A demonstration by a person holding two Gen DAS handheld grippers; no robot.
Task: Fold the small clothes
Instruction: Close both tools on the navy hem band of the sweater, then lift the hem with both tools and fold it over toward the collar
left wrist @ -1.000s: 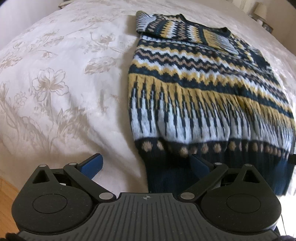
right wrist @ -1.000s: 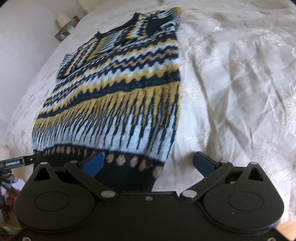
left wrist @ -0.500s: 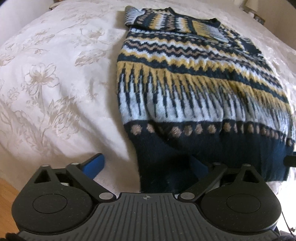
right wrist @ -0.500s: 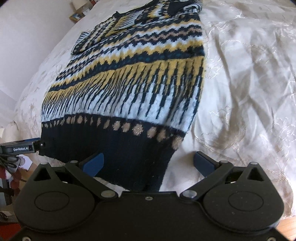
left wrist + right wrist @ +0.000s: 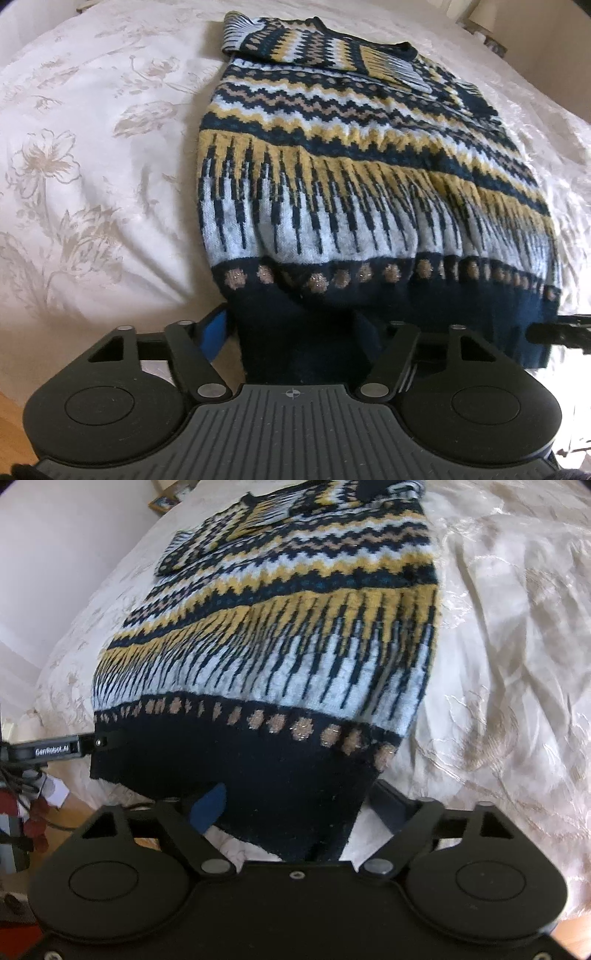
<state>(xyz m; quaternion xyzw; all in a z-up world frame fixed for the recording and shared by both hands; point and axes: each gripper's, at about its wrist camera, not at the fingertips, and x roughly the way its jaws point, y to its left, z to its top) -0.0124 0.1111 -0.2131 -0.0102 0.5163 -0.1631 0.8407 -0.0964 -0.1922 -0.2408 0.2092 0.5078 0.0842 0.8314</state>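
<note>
- Left gripper (image 5: 295, 332), at the bottom centre of the left wrist view, is straddling the navy hem of the sweater (image 5: 369, 177); its blue fingers (image 5: 216, 328) are sitting partly spread with the hem's left corner bunched between them, and whether they are actually pinching the knit I cannot tell.
- Right gripper (image 5: 299, 808), at the bottom centre of the right wrist view, is likewise sitting around the hem's right corner, with the dark ribbing of the sweater (image 5: 295, 635) filling the gap between its fingers (image 5: 210, 805); a firm pinch cannot be confirmed here either.
- Patterned in navy, mustard, pale blue and tan, the sweater is lying lengthwise on the bedspread (image 5: 92, 166), collar toward the top of both views, hem at the near edge.
- The left gripper is showing at the middle left of the right wrist view (image 5: 55, 751), touching the hem's far corner and carrying white lettering reading "GenRobot.AI".
- The floral bedspread is creasing at the right of that view (image 5: 517, 627).
</note>
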